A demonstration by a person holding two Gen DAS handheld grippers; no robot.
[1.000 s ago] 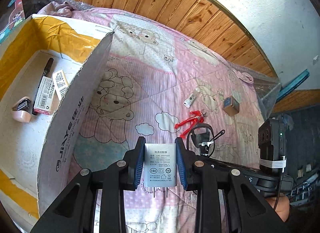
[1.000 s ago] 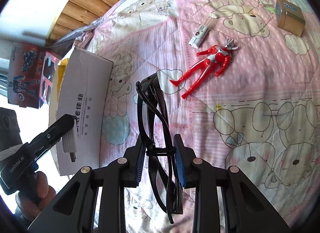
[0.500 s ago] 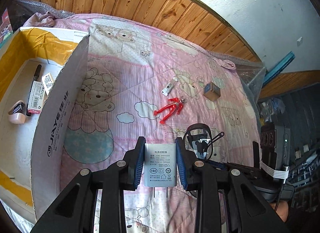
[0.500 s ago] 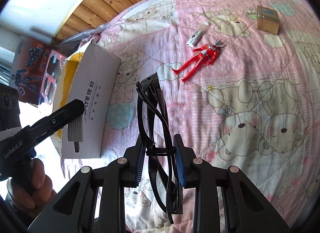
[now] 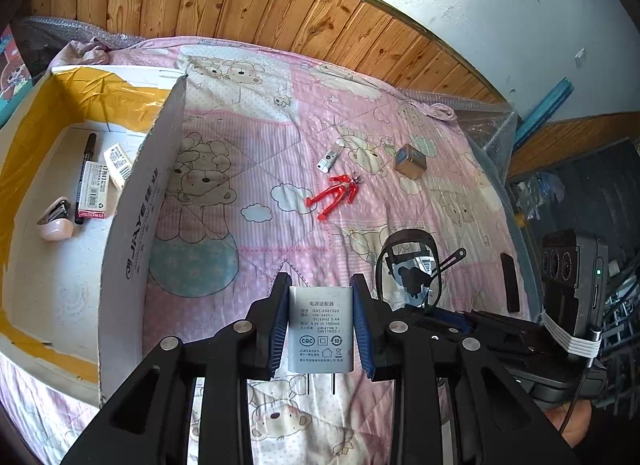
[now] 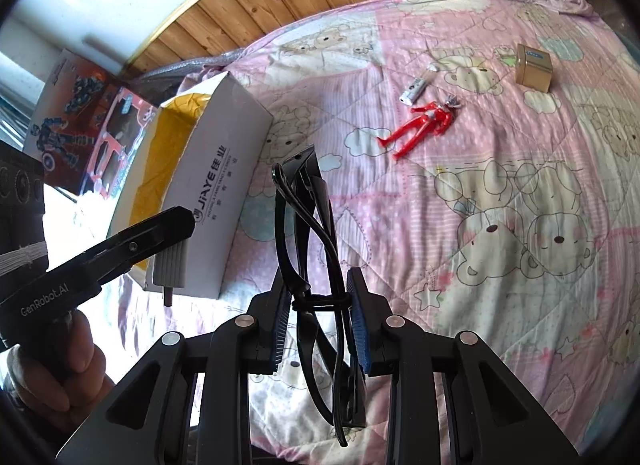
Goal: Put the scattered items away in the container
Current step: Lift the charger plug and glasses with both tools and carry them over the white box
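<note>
My left gripper is shut on a white power adapter, prongs pointing down, above the pink quilt to the right of the open white cardboard box. My right gripper is shut on a tied black cable bundle, held upright. In the right wrist view the left gripper and adapter hang in front of the box's near corner. On the quilt lie a red toy figure, a small white stick and a gold box.
Inside the box lie a black marker, a white eraser and a pink stapler. A wood-panelled wall runs behind the bed. Toy cartons stand beyond the box. A hand holds the left gripper.
Both grippers keep their hold. Both views have drawn back from the quilt, so the scattered items look smaller. Over the last half second the left view has turned back toward the box.
</note>
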